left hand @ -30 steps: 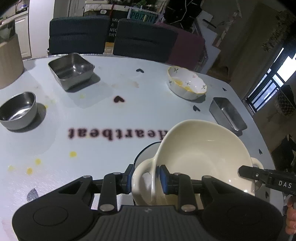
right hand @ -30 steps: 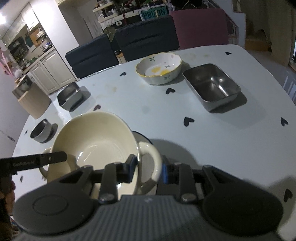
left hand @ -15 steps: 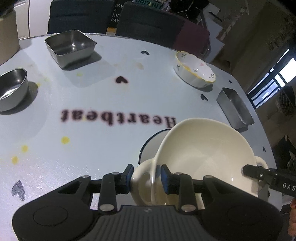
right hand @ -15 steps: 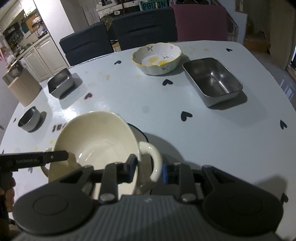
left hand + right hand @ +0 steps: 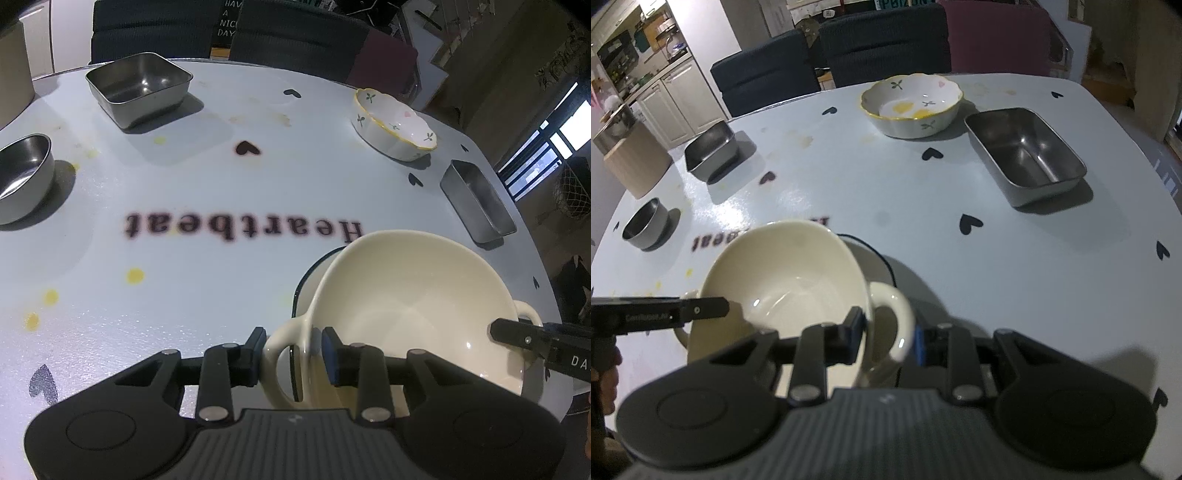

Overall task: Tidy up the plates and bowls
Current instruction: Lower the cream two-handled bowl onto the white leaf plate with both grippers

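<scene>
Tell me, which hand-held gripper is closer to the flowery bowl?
Right. The right hand-held gripper holds the cream bowl's handle on the flowery bowl's side; the left hand-held gripper holds the far handle.

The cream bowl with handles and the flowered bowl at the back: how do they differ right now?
The cream bowl is plain with two loop handles; the flowered bowl has a scalloped yellow rim and none. The cream one is tilted, gripped by both claws over a dark-rimmed plate; the flowered one sits flat, untouched. Both are empty ceramic.
</scene>
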A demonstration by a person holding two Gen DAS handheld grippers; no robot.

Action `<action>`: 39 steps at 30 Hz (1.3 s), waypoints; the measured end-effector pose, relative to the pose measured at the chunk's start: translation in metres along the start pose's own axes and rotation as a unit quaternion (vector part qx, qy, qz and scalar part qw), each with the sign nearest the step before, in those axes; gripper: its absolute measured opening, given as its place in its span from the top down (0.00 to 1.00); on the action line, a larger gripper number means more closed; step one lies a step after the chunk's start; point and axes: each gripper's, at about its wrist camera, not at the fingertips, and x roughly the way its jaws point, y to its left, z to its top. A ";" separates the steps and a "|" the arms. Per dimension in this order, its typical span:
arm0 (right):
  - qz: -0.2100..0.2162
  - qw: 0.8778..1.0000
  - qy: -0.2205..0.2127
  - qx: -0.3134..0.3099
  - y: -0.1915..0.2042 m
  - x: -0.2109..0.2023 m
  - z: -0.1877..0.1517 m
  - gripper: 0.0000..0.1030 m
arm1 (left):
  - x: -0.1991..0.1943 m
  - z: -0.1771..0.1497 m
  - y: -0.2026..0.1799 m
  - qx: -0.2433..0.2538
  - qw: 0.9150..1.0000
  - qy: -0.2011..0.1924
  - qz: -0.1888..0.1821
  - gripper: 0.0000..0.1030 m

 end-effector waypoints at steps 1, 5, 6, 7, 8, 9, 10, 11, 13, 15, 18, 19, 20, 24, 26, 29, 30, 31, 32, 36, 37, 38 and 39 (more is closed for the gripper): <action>0.001 1.000 0.000 -0.001 0.000 0.000 0.000 0.69 | 0.000 0.000 0.000 0.002 1.000 0.000 0.001 0.67; 0.004 1.000 0.004 -0.003 0.000 0.002 0.001 0.69 | -0.001 -0.001 0.000 0.008 1.000 0.002 0.004 0.67; 0.005 1.000 0.005 -0.003 0.000 0.002 0.001 0.69 | -0.001 -0.001 -0.001 0.009 1.000 0.003 0.005 0.67; 0.006 1.000 0.006 -0.001 -0.001 0.003 0.001 0.69 | -0.002 -0.001 -0.001 0.010 1.000 0.003 0.005 0.67; 0.007 1.000 0.007 0.001 -0.002 0.003 0.002 0.69 | -0.002 -0.001 -0.001 0.011 1.000 0.004 0.004 0.67; 0.009 1.000 0.008 0.004 -0.003 0.004 0.002 0.69 | -0.002 -0.001 -0.001 0.013 1.000 0.005 0.004 0.67; 0.011 1.000 0.009 0.005 -0.004 0.005 0.002 0.69 | -0.002 -0.002 -0.001 0.016 1.000 0.005 0.004 0.68; 0.011 1.000 0.010 0.005 -0.005 0.006 0.002 0.69 | -0.003 -0.002 -0.001 0.019 1.000 0.005 0.005 0.68; 0.013 1.000 0.011 0.004 -0.005 0.007 0.002 0.69 | -0.004 -0.002 -0.001 0.019 1.000 0.006 0.003 0.68; 0.013 1.000 0.013 0.004 -0.006 0.007 0.003 0.69 | -0.004 -0.003 0.000 0.018 1.000 0.007 0.002 0.67; 0.014 1.000 0.013 0.009 -0.007 0.008 0.004 0.69 | -0.006 -0.003 0.000 0.022 1.000 0.009 0.001 0.66; 0.014 1.000 0.013 0.010 -0.008 0.009 0.004 0.69 | -0.006 -0.004 0.000 0.025 1.000 0.009 0.000 0.66; 0.014 1.000 0.015 0.012 -0.008 0.009 0.004 0.69 | -0.007 -0.004 0.000 0.026 1.000 0.009 -0.001 0.66; 0.013 1.000 0.021 0.019 -0.011 0.012 0.002 0.68 | -0.007 -0.004 -0.001 0.030 0.999 0.011 -0.006 0.64; 0.009 0.999 0.026 0.018 -0.012 0.014 0.001 0.66 | -0.008 -0.005 -0.001 0.034 0.999 0.011 -0.004 0.62; 0.008 0.999 0.029 0.020 -0.013 0.016 0.000 0.66 | -0.007 -0.004 -0.001 0.035 0.999 0.012 -0.005 0.62; 0.008 0.999 0.029 0.020 -0.014 0.017 0.001 0.66 | -0.007 -0.004 -0.001 0.036 0.999 0.012 -0.004 0.62; 0.007 0.999 0.029 0.019 -0.014 0.017 0.001 0.66 | -0.007 -0.004 -0.001 0.037 0.999 0.012 -0.004 0.62; 0.007 0.999 0.029 0.018 -0.013 0.016 0.001 0.66 | -0.007 -0.004 -0.001 0.037 0.999 0.012 -0.004 0.62; 0.004 0.999 0.029 0.016 -0.012 0.016 0.002 0.65 | -0.007 -0.004 -0.001 0.037 0.999 0.013 -0.004 0.62; 0.004 0.999 0.029 0.015 -0.011 0.016 0.002 0.65 | -0.008 -0.004 -0.001 0.038 0.999 0.013 -0.004 0.62; 0.004 0.999 0.029 0.014 -0.011 0.017 0.002 0.65 | -0.008 -0.004 -0.001 0.038 0.999 0.013 -0.003 0.62; 0.003 0.999 0.030 0.013 -0.011 0.017 0.002 0.65 | -0.008 -0.004 -0.001 0.038 0.999 0.013 -0.003 0.62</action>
